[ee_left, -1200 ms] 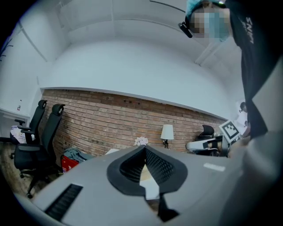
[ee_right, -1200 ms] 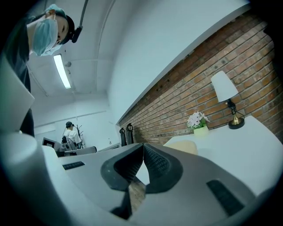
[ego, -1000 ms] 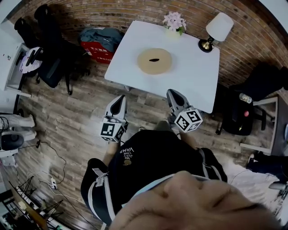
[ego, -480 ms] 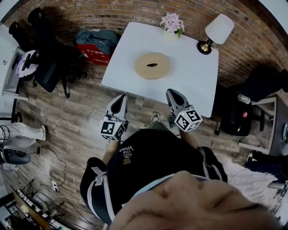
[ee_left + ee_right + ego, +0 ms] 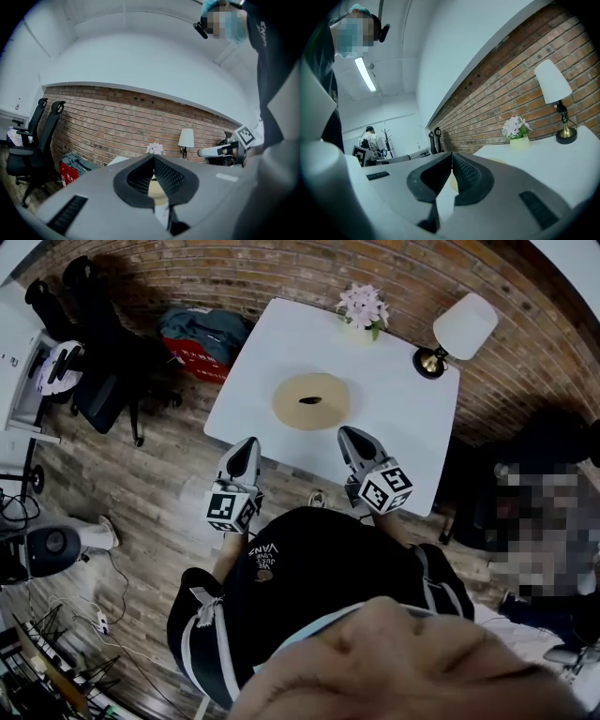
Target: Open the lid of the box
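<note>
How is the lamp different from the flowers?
The lamp is taller, with a white shade and brass base; the flowers are low, pinkish-white, in a pale pot. The lamp stands at the far right corner of the white table; the flowers sit left of it. Both stand upright on it.

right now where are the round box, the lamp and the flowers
round box point(image 5: 311, 401), head view, middle of its top
lamp point(image 5: 466, 326), head view, on its shade
flowers point(image 5: 364, 304), head view, on the blossoms
</note>
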`<state>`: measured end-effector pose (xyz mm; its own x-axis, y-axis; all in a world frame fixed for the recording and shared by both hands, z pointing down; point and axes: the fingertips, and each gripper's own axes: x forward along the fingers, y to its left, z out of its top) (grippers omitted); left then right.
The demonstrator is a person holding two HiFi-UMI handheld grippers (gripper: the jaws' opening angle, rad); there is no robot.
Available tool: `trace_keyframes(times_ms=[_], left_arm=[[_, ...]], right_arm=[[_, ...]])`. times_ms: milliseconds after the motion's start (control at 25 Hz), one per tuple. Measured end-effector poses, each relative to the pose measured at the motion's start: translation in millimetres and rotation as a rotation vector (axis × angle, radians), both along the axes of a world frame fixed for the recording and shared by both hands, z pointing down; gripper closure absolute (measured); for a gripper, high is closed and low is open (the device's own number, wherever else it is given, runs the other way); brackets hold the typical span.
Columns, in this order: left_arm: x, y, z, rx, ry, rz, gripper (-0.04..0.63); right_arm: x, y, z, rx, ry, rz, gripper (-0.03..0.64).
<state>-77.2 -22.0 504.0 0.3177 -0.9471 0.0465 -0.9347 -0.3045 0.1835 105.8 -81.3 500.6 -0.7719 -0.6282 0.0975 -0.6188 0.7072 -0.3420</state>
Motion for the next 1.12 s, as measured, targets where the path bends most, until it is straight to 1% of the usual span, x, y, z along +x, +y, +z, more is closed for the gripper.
trace_keyframes(times_ms=[280,400,480,640,880,1120], left_arm=[[6.7,-24.9,14.8,-0.041,0.005,-0.055,0.586],[6.7,-31.9,25.5,-0.066,0.006,-0.051,0.586],[4.5,-38.9,32.6,-0.07,-0.011,-0.039,0.586],[-3.0,-57.2,45.9,-0.079,-0.034,0.002,0.586],[-14.9,-82.9,62.8,-0.112,-0.057,0.109,0.584],[-32.5,-105.1,75.2,-0.121,-0.078,0.19,0.584]], right_arm=[[2.5,-27.5,9.2,-0.005,0.015,-0.076,0.612],[3.9,-34.4,11.0,-0.008,0.018,-0.079,0.612],[3.8,-39.6,12.3,-0.011,0.02,-0.073,0.612],[-0.2,-49.7,15.8,-0.019,0.028,-0.044,0.612],[-11.4,-59.7,21.6,-0.043,0.036,0.031,0.612],[-34.7,-68.8,29.7,-0.042,0.068,0.045,0.611]])
